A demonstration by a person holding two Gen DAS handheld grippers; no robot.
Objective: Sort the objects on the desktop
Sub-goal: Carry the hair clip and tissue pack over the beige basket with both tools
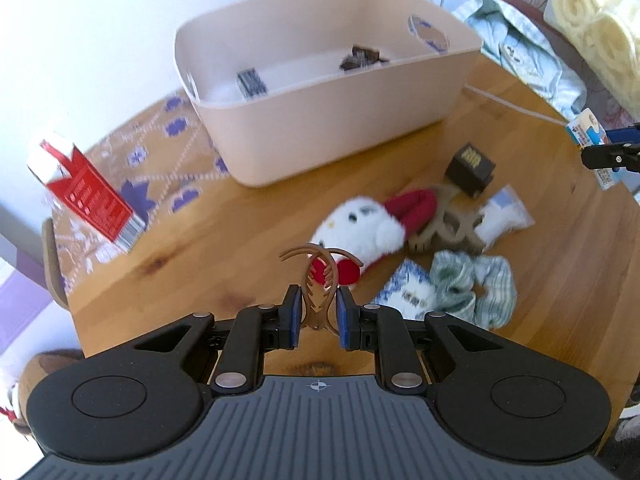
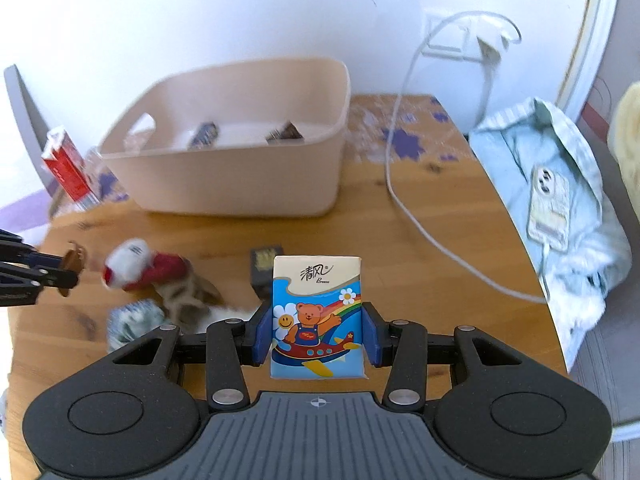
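Gripping hair clip (image 1: 316,280), tissue pack (image 2: 317,316)

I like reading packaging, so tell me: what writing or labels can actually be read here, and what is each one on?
"清风": brand name at the top of the tissue pack, held in the right claw.
"Breeze": seemingly the small script just under it, barely legible.
Red carton: white print, too blurred to read.
Blue-and-white packet: characters too blurred to read.
Items inside the beige bin: print too small to read.
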